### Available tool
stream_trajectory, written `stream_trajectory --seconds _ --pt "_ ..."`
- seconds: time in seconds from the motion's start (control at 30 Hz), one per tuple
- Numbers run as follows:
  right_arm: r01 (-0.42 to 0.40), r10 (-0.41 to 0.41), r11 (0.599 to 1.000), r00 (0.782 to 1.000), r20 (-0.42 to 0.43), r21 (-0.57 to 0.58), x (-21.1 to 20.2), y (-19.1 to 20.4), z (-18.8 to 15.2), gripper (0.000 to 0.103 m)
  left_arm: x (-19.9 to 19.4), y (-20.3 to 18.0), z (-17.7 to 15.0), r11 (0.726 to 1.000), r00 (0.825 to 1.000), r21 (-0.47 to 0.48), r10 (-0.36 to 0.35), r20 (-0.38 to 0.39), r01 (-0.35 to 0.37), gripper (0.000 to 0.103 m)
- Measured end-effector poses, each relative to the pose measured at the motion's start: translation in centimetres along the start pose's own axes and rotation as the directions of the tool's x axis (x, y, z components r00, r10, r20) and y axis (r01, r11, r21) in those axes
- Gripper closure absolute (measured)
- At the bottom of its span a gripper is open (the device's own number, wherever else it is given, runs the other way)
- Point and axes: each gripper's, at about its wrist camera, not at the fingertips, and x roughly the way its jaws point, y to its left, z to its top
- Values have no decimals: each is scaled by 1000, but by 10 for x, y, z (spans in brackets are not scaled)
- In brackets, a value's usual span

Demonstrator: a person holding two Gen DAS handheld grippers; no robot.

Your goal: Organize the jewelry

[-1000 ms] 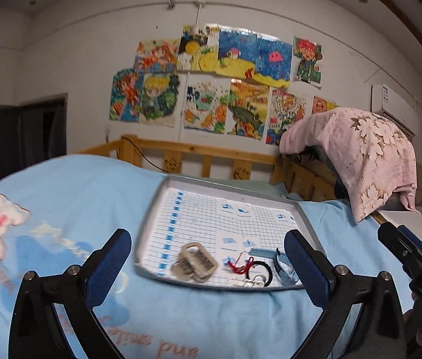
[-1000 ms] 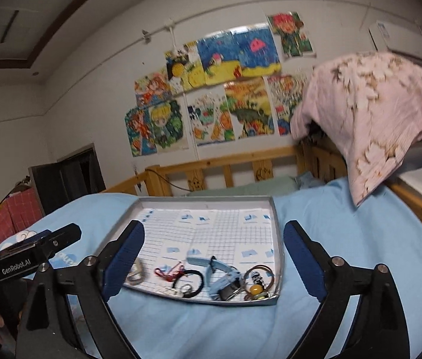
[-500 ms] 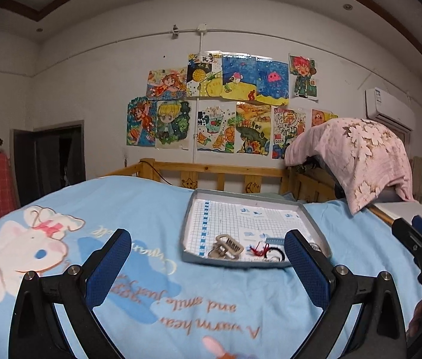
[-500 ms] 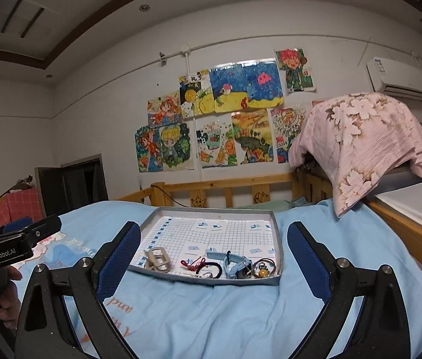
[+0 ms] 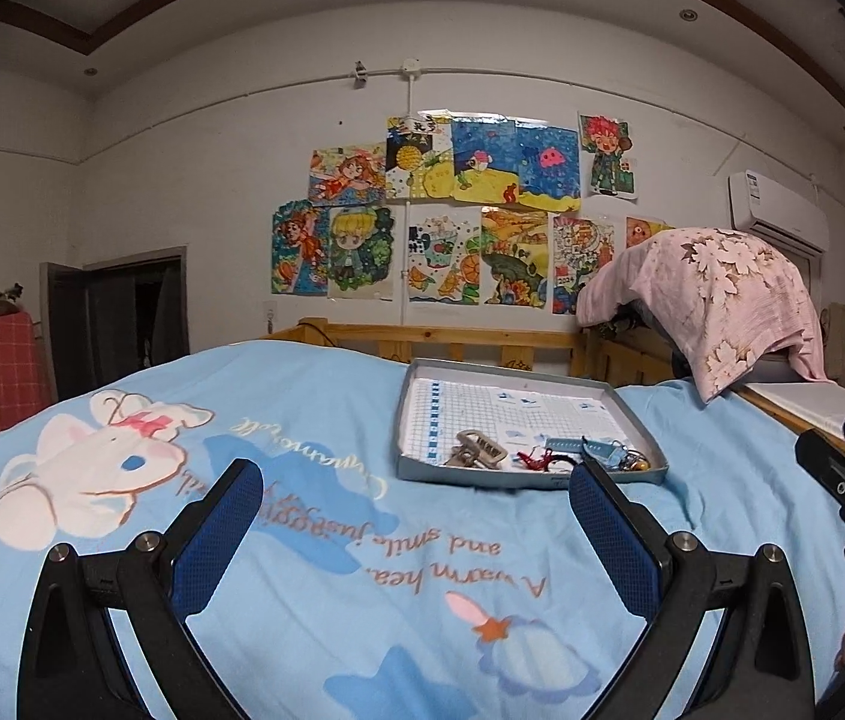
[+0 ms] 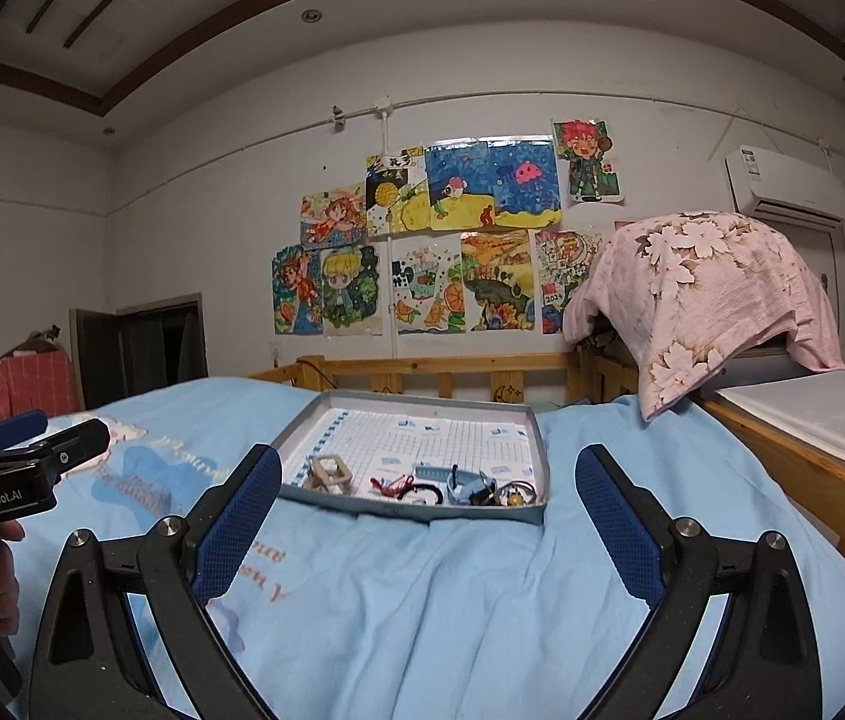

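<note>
On the blue bed, well short of the grey tray (image 6: 533,450) whose near edge holds the jewelry (image 6: 422,483), left gripper (image 5: 416,531) and right gripper (image 6: 428,516) hang with jaws apart, empty; sorting seems unstarted, so next comes reaching forward.

Bed (image 5: 314,570) has a light blue sheet, cartoon bunny print and script lettering, wooden rail at the far end. One shallow grey tray (image 6: 533,438) sits directly on it with a grid-paper liner; small jewelry pieces cluster along its near edge.
</note>
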Motion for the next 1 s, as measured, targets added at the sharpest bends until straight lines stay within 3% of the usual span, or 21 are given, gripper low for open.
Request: stream_trajectory --seconds 0.17,0.37,0.57,1.0 --pt "45 -45 999 999 -1 -30 -14 10 -6 6 -6 -1 -12 997 998 56 55 9 -55 0" --pt "86 -89 994 995 -45 -74 -13 19 -14 6 -5 6 -29 998 997 48 52 -52 -50 0" --pt "69 -72 997 992 -103 -39 -6 14 -18 6 0 16 -32 999 996 -15 33 -87 -35 0" --pt "53 -55 998 991 -125 -21 0 12 -26 6 -1 14 -33 999 996 -10 32 -82 -33 0"
